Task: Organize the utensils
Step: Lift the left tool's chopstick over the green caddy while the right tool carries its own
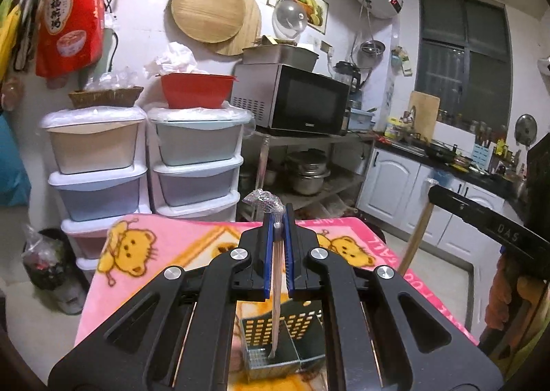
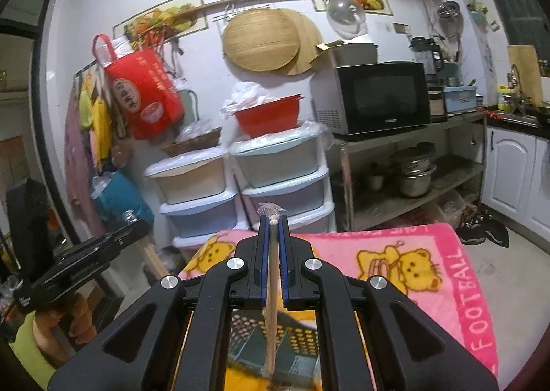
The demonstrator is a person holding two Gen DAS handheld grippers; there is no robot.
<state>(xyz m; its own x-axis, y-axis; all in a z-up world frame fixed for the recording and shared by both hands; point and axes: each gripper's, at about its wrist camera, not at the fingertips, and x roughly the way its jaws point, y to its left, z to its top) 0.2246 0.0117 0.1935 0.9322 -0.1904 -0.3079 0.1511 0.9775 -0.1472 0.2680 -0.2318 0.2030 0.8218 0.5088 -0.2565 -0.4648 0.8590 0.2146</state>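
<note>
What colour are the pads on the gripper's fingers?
Blue, on black fingers; the left gripper's pads show best in the left wrist view.

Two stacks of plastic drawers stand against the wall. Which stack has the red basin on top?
The right-hand drawer stack, next to the microwave, carries the red basin. The left stack holds a woven basket instead.

Each black hand-held gripper (image 1: 279,219) (image 2: 274,217) has blue pads and silver screws.

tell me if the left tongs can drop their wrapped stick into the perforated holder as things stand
Probably yes. The left tongs grip the wrapped stick upright, its lower tip hanging right over the perforated holder, with nothing seen between.
</note>
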